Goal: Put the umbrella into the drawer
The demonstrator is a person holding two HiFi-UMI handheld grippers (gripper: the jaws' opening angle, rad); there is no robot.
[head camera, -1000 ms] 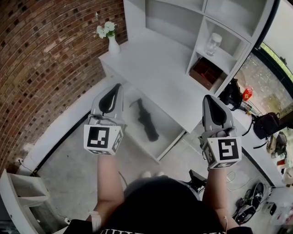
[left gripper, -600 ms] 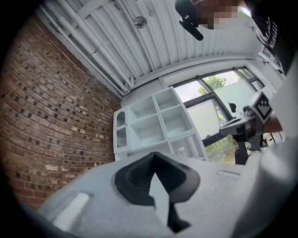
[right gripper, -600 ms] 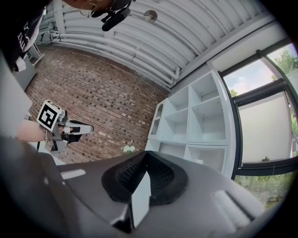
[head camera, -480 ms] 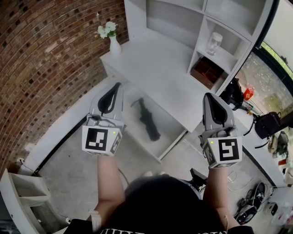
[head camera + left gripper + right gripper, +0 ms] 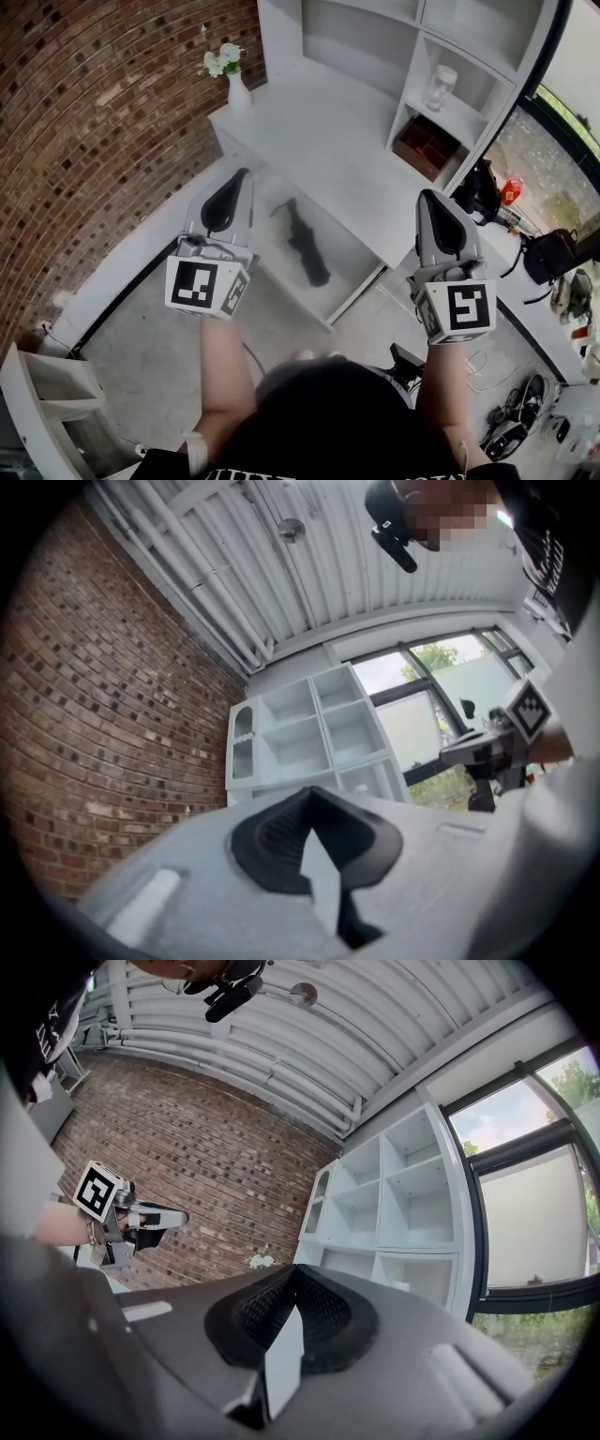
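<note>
My left gripper [image 5: 234, 187], jaws closed and empty like my right gripper [image 5: 433, 211], hangs nearer the umbrella [image 5: 305, 246], which lies in the open drawer [image 5: 352, 292] below and between them, its long axis pointing roughly away from me.

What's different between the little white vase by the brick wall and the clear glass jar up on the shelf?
The white vase is opaque; the clear glass jar is see-through. The vase holds white flowers; nothing sticks out of the jar. The vase stands on the open white desk top; the jar sits inside a shelf compartment. Both stand upright.
</note>
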